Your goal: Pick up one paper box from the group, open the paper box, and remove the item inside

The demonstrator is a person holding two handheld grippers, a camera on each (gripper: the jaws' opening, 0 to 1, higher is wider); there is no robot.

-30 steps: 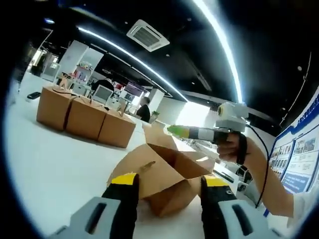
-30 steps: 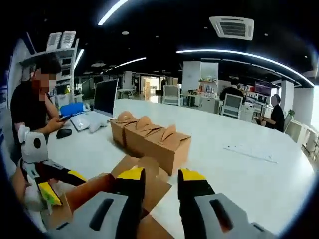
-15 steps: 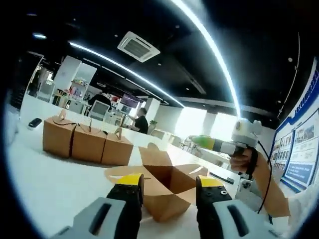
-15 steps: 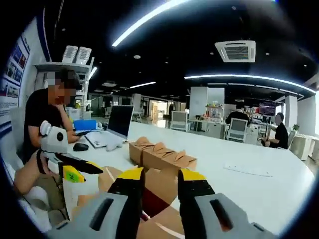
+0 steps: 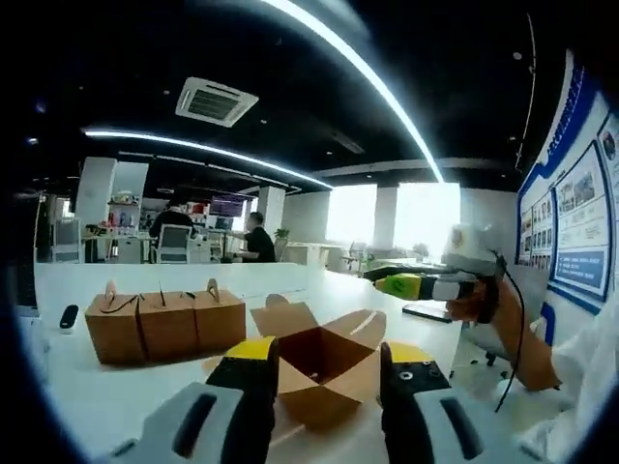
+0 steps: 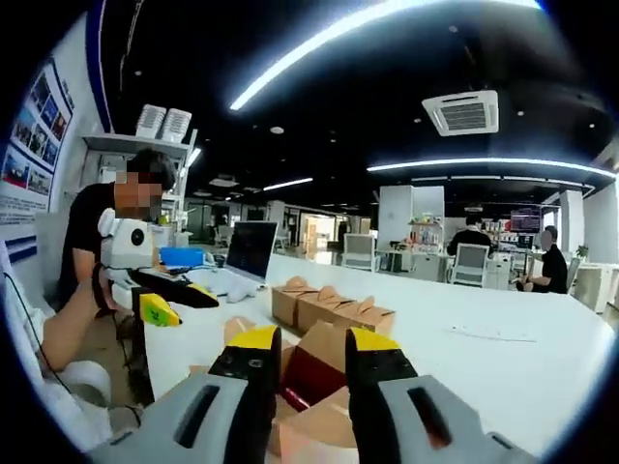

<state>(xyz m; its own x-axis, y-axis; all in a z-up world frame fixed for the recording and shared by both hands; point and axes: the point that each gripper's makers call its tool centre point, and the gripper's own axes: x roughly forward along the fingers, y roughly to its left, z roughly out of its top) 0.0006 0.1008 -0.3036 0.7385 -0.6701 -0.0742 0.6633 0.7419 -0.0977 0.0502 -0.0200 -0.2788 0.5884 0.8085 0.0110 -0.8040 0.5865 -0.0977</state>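
Note:
An opened brown paper box (image 5: 324, 372) stands on the white table (image 5: 116, 406), flaps spread. My left gripper (image 5: 329, 350) is open, its yellow-tipped jaws framing the box from the near side without touching it. The box (image 6: 324, 360) lies beyond my right gripper (image 6: 314, 340), which is open with a narrower gap; the box's inside looks dark red here. Three shut boxes (image 5: 164, 324) sit in a row to the left. The right gripper (image 5: 392, 282) hangs in the air right of the box, held by a hand. The left gripper (image 6: 184, 298) hovers at the left.
The row of boxes (image 6: 334, 307) sits mid-table. A laptop (image 6: 250, 251) and a seated person (image 6: 111, 227) are at the far left end. A small dark device (image 5: 68, 316) lies left of the boxes. A paper sheet (image 6: 484, 334) lies at the right.
Both views have levelled out and drawn back from the opened box, which now looks smaller and upright. The jaws' gaps are unchanged.

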